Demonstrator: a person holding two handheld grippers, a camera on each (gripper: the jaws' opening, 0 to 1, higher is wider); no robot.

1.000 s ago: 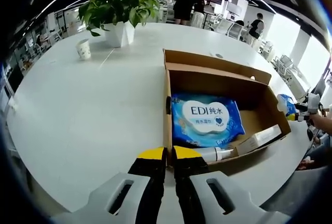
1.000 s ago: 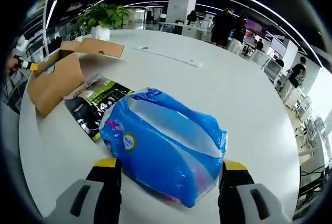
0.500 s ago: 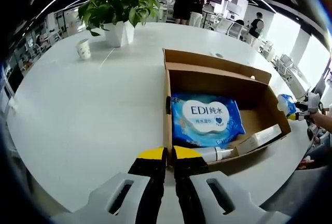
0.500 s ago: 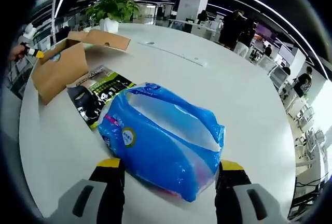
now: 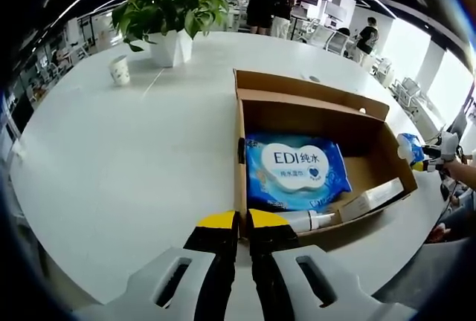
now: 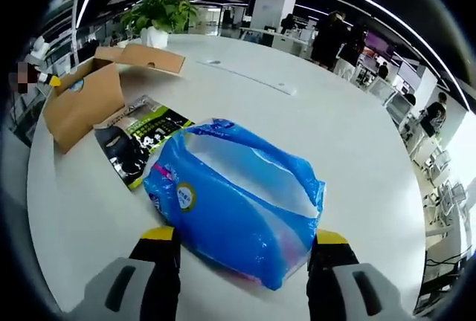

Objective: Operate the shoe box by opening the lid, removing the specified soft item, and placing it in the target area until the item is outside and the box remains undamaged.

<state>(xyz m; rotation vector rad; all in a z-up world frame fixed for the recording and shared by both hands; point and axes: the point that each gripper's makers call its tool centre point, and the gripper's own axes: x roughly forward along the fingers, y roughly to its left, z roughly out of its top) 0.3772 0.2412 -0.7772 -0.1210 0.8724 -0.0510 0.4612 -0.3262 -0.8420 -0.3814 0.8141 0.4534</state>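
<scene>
The brown cardboard shoe box (image 5: 239, 124) stands open on the white table, its lid flap (image 5: 312, 91) folded back. Inside lie a blue EDI wipes pack (image 5: 296, 170) and a white tube (image 5: 311, 221). My left gripper (image 5: 242, 221) is at the box's near corner, its jaws closed on the end of the left wall. A soft blue pack (image 6: 234, 202) lies on the table outside the box, between the wide-apart jaws of my right gripper (image 6: 242, 241), which is open. The right gripper (image 5: 440, 154) also shows at the far right of the left gripper view, beside the blue pack (image 5: 410, 148).
A black and green packet (image 6: 137, 139) lies flat between the blue pack and the shoe box (image 6: 78, 105). A potted plant (image 5: 172, 20) and a paper cup (image 5: 119, 70) stand at the table's far side. People stand beyond the table (image 5: 111, 165).
The right gripper view has shifted slightly, with the blue pack staying between the jaws. The left gripper view is unchanged.
</scene>
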